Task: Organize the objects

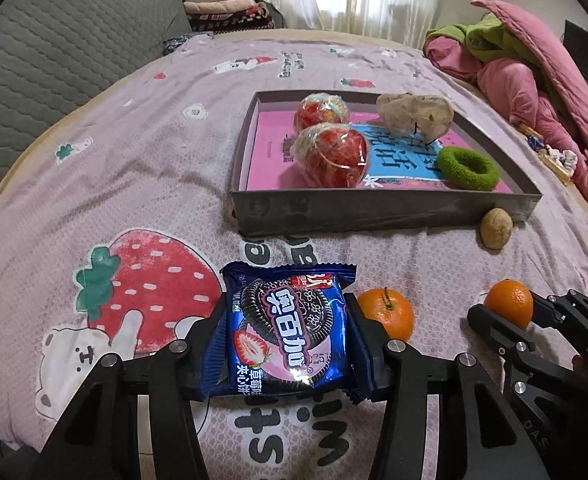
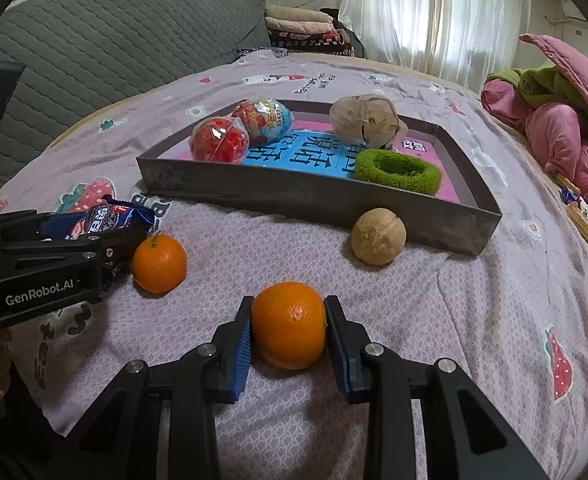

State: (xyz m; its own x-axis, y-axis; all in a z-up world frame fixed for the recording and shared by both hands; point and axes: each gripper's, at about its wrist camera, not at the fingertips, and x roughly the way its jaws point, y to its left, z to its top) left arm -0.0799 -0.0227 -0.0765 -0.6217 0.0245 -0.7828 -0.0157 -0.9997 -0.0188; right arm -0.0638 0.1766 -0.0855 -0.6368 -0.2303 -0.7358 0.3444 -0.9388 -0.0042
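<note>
Left gripper pinches a blue cookie packet at lower centre of the left wrist view, pads pressed against both side edges of the packet. Right gripper is clamped on an orange at lower centre of the right wrist view, blue pads tight on both sides of the fruit.

Edges and room: shallow grey box sits on the pink printed bedspread, its near wall facing both grippers. Open bedspread lies between each gripper and that wall. A walnut sits just beside the near wall, toward the box's right corner. A second orange, loose, lies between the two grippers, just beside the left one.

Inside the box: two red wrapped balls at left, a beige netted bundle at back, a green hair ring at front right. The middle of the floor, over the blue print, is bare.

View differences: left wrist view shows the packet's full face and the right gripper only at lower right edge. Right wrist view shows the left gripper side-on at left, with the packet mostly hidden. A grey quilted headboard and pink bedding pile border the bed.
</note>
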